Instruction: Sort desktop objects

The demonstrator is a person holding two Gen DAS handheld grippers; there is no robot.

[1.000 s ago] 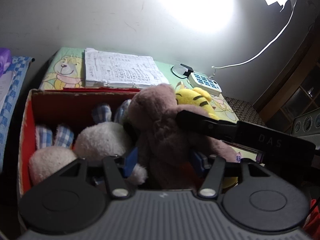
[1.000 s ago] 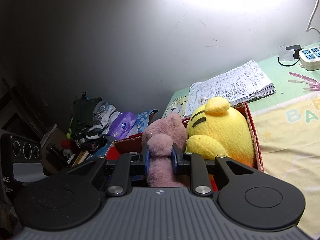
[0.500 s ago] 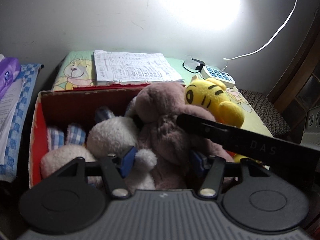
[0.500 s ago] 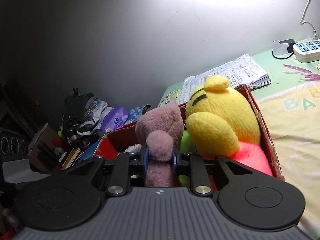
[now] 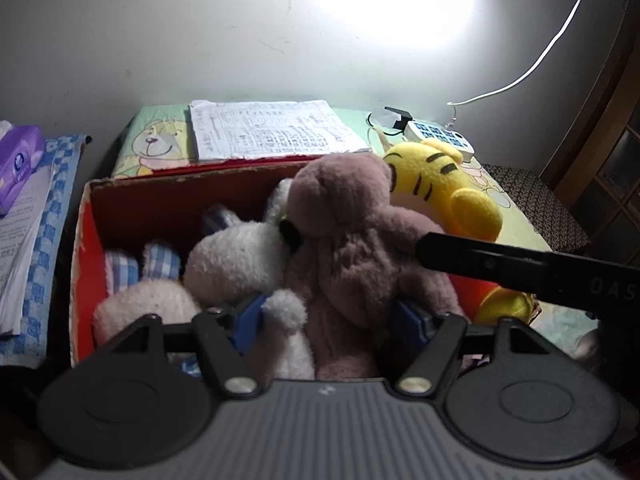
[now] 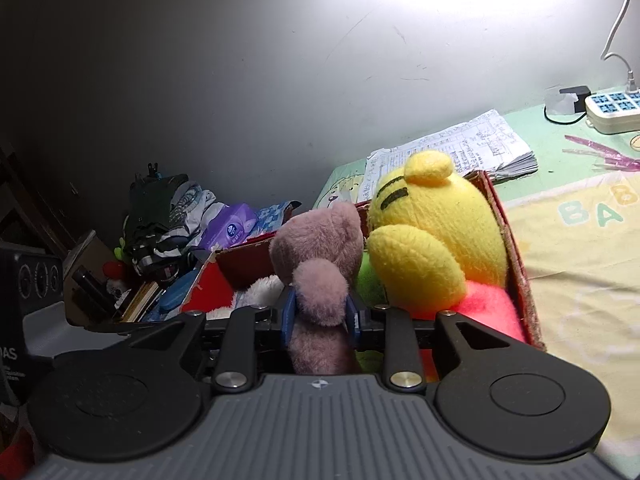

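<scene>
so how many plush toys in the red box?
4 visible: pale bunny at the left, white plush beside it, pink bear in the middle, yellow tiger at the right end. More may be buried underneath.

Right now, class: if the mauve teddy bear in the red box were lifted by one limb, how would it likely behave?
The mauve teddy bear looks soft and plush, so it would probably flop and dangle. It likely weighs little for its bulk. Its limb bulges between the right tongs, whose jaws are opening, so it squashes easily; fuzzy pile should resist slipping.

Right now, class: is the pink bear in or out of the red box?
In: the pink bear sits upright inside the red box, among other plush toys.
</scene>
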